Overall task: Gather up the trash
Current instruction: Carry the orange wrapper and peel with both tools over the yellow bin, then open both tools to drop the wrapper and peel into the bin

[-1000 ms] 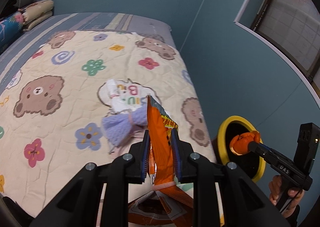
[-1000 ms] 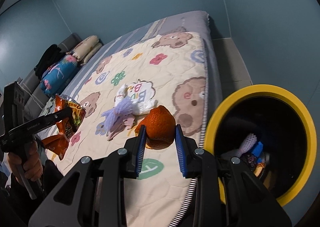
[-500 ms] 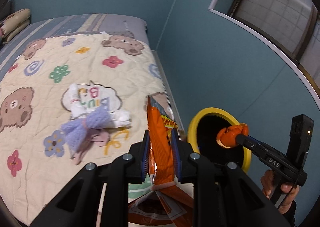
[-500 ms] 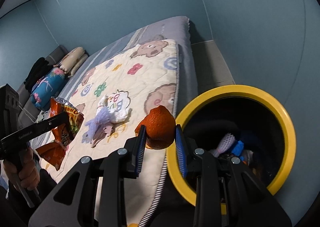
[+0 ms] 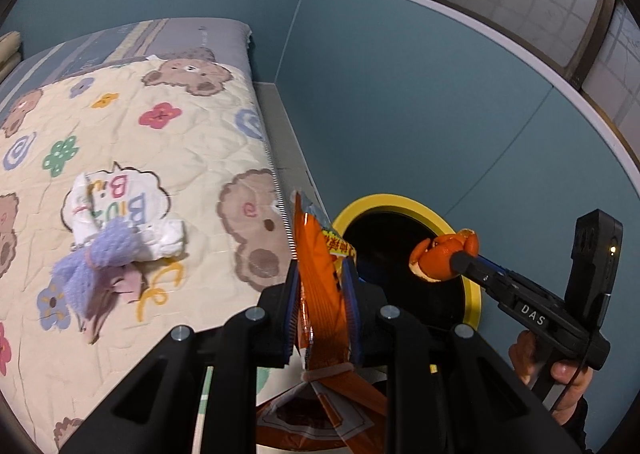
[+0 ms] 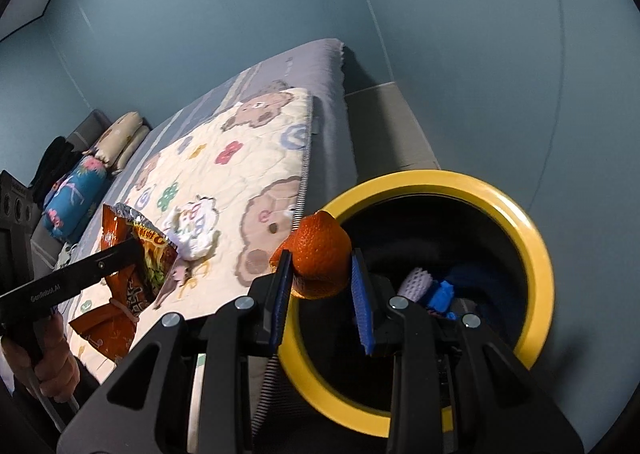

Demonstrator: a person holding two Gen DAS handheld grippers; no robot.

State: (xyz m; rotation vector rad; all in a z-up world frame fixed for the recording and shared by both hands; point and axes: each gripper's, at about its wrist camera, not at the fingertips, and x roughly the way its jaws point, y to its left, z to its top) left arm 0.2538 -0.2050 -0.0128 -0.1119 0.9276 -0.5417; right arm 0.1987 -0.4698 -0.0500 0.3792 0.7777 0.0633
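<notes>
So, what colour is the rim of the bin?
Yellow; the bin rim shows best in the right wrist view.

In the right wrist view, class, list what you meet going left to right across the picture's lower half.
Hand → snack bag → crumpled white paper → orange peel → blue scrap in the yellow-rimmed bin

The snack wrapper (image 5: 320, 286) runs off the bottom edge of the left wrist view, its lower end behind the left tongs (image 5: 320, 290). The orange peel (image 6: 320, 254) covers part of the bin (image 6: 516, 222) rim. Deep inside the dark bin, a pale netted piece (image 6: 418, 282) and blue bits (image 6: 440, 294) are too dim to identify. The bed (image 6: 240, 158) blurs toward its pillows (image 6: 120, 134).
</notes>
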